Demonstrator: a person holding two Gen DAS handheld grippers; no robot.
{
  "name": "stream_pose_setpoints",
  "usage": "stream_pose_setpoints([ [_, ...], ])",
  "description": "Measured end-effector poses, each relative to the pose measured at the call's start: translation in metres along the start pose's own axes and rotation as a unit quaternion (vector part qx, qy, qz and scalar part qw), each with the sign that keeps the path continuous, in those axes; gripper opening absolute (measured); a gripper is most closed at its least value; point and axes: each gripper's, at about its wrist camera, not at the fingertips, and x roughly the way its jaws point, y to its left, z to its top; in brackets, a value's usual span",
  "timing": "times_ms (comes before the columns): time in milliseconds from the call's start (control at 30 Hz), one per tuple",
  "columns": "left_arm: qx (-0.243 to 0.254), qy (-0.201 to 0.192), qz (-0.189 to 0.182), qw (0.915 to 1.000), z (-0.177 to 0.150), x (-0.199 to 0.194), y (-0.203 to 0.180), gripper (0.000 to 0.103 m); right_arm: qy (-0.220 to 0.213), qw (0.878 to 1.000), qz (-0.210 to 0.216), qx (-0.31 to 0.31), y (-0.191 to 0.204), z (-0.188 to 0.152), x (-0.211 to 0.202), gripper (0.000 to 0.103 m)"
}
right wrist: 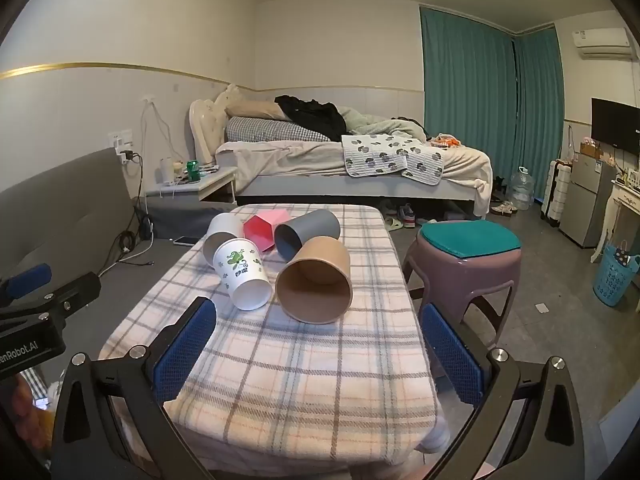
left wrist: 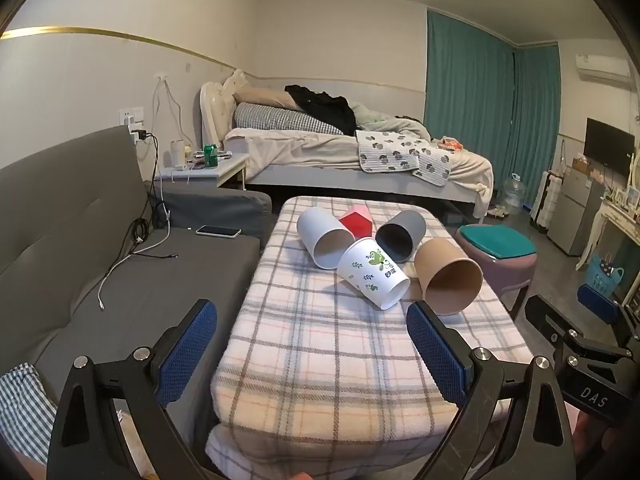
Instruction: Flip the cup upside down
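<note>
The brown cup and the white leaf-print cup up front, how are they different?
The brown cup is plain kraft paper; the leaf-print cup is white with green leaves. The brown cup looks wider and squatter, the leaf-print cup slimmer. The brown cup lies nearer the stool side. Both lie tipped over on the plaid tabletop, mouths toward the cameras, untouched.

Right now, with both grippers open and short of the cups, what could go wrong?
1. The cups lie on their sides, bunched; closing on the brown cup may nudge the printed cup beside it into rolling.
2. The brown cup lies near the table's right edge and could roll off.
</note>
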Motion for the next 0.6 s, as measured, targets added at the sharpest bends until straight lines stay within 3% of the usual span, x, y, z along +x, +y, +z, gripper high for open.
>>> stream_pose_setpoints([
  [600, 0.001, 0.004, 0.005, 1.0000, -0.001, 0.007, -0.002, 0.099, 0.002, 1.000, 0.008, 0.006, 0.003, -0.002, 0.003, 0.103],
])
